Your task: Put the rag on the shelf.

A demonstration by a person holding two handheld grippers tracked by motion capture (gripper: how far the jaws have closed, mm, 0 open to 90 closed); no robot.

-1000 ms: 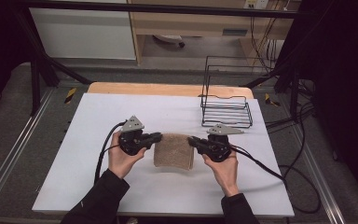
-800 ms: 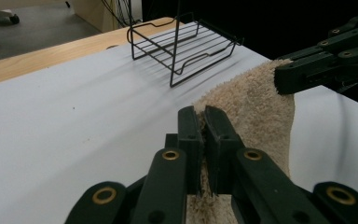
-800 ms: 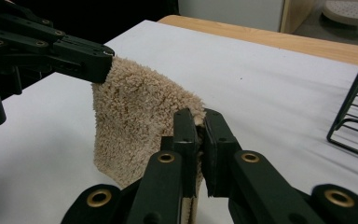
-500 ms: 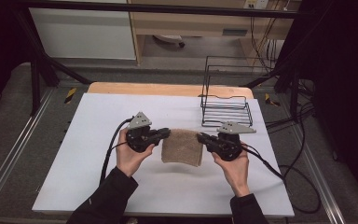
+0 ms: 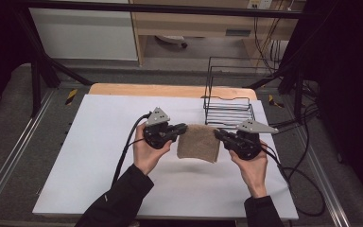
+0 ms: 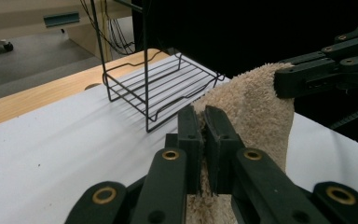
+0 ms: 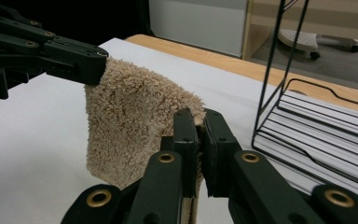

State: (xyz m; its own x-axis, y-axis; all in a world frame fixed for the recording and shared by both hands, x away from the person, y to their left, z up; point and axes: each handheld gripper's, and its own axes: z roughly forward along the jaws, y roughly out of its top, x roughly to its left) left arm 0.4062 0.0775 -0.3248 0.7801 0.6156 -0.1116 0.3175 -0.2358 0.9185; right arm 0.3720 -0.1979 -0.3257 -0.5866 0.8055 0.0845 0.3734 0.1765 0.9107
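A folded beige towel [image 5: 199,143] hangs between the two grippers above the white table [image 5: 99,142], its lower edge drooping. My left gripper [image 5: 183,127] is shut on the towel's left top corner. My right gripper [image 5: 216,133] is shut on its right top corner. In the left gripper view the jaws pinch the fuzzy towel [image 6: 256,107], and the right gripper [image 6: 303,77] holds the far corner. In the right gripper view the towel [image 7: 130,121] drapes from the left gripper [image 7: 91,63] down to my own shut jaws.
A black wire rack [image 5: 228,101] stands just behind the towel at the back right of the table. It is near in both gripper views: rack [image 6: 156,88], rack [image 7: 317,116]. Cables [image 5: 293,175] trail off the right edge. A wooden strip [image 5: 170,90] borders the far side.
Both grippers have carried the towel away from the person and a little right, toward the wire rack, and it now hangs lifted between them.
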